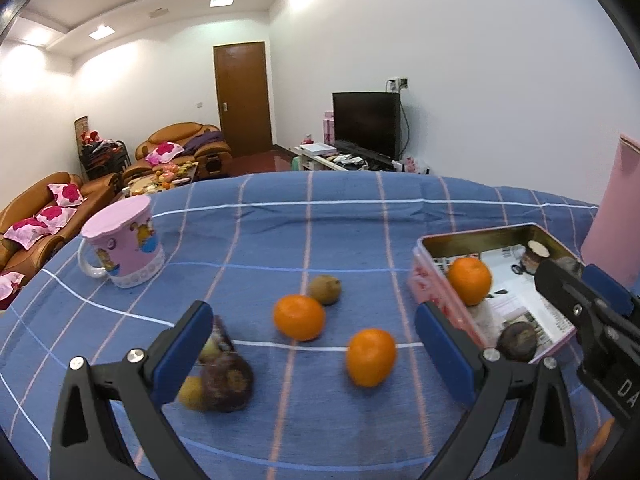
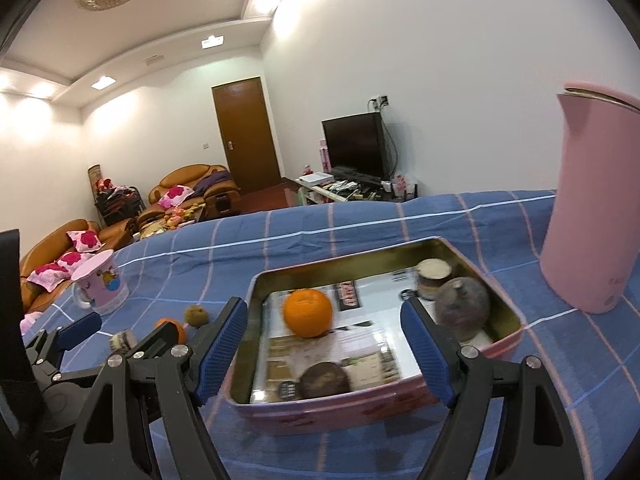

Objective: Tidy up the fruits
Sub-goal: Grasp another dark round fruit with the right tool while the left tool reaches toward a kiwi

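My left gripper [image 1: 314, 352] is open low over the blue checked cloth, with nothing between its pads. Just ahead of it lie two oranges [image 1: 299, 317] [image 1: 371, 357] and a brown kiwi-like fruit [image 1: 325, 289]. A dark purple fruit [image 1: 226, 384] and a yellow one [image 1: 191, 392] sit by its left finger. My right gripper [image 2: 324, 348] is open and empty at the near side of the pink tin [image 2: 344, 256]. The tin holds an orange [image 2: 308, 312], a dark round fruit [image 2: 324, 380], another dark fruit [image 2: 462, 308] and a small jar [image 2: 432, 276].
A pink mug [image 1: 124, 248] with a lid stands at the left of the cloth. A tall pink kettle [image 2: 592, 200] stands right of the tin. The table's far edge curves behind them, with sofas, a door and a television beyond.
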The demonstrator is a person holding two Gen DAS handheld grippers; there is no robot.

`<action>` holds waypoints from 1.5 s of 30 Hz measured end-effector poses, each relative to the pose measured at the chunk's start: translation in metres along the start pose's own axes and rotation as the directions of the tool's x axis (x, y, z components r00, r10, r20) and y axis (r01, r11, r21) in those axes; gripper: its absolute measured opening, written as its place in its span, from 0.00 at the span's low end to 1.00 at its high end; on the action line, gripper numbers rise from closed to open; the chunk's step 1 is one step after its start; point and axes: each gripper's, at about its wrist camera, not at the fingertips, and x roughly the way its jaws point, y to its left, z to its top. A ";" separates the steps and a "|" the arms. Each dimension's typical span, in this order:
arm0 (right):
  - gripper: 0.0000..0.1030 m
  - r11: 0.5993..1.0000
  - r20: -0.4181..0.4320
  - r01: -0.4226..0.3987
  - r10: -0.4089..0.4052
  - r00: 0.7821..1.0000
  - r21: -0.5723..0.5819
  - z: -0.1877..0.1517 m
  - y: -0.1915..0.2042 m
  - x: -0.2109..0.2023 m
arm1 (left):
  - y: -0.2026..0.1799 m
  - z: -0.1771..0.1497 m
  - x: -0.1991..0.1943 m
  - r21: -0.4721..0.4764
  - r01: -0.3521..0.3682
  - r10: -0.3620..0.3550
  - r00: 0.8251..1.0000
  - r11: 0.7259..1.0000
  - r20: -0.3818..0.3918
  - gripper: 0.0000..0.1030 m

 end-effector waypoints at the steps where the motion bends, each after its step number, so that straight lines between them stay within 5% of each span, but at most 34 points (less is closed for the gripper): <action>1: 0.78 1.000 -0.006 -0.011 0.011 1.000 0.000 -0.001 0.006 0.002 | 0.006 0.000 0.001 -0.004 -0.005 0.005 1.000 1.000 -0.002 1.00; 12: 0.78 0.991 -0.073 -0.110 0.104 0.992 -0.071 -0.012 0.058 0.012 | 0.080 0.001 0.012 -0.057 -0.083 0.081 0.996 0.995 -0.038 1.00; 20: 0.71 0.966 -0.193 -0.246 0.226 0.955 -0.084 -0.023 0.097 0.029 | 0.156 0.000 0.022 -0.177 -0.175 0.163 0.983 0.969 -0.081 1.00; 26: 0.52 0.926 -0.288 -0.353 0.305 0.908 -0.132 -0.035 0.140 0.039 | 0.173 0.000 0.025 -0.201 -0.177 0.162 0.983 0.963 -0.090 0.99; 31: 0.52 0.912 -0.363 -0.400 0.343 0.866 -0.093 -0.043 0.164 0.057 | 0.171 0.001 0.022 -0.191 -0.189 0.177 0.981 0.963 -0.077 0.99; 39: 0.50 0.925 -0.431 -0.378 0.351 0.831 0.025 -0.045 0.173 0.091 | 0.176 0.004 0.017 -0.198 -0.181 0.173 0.983 0.963 -0.059 0.99; 42: 0.50 0.902 -0.458 -0.416 0.421 0.783 0.117 -0.047 0.168 0.100 | 0.176 0.005 0.016 -0.196 -0.178 0.170 0.984 0.964 -0.056 0.99; 45: 0.48 0.889 -0.462 -0.428 0.451 0.764 0.159 -0.049 0.162 0.099 | 0.176 0.005 0.016 -0.203 -0.178 0.169 0.984 0.963 -0.058 0.99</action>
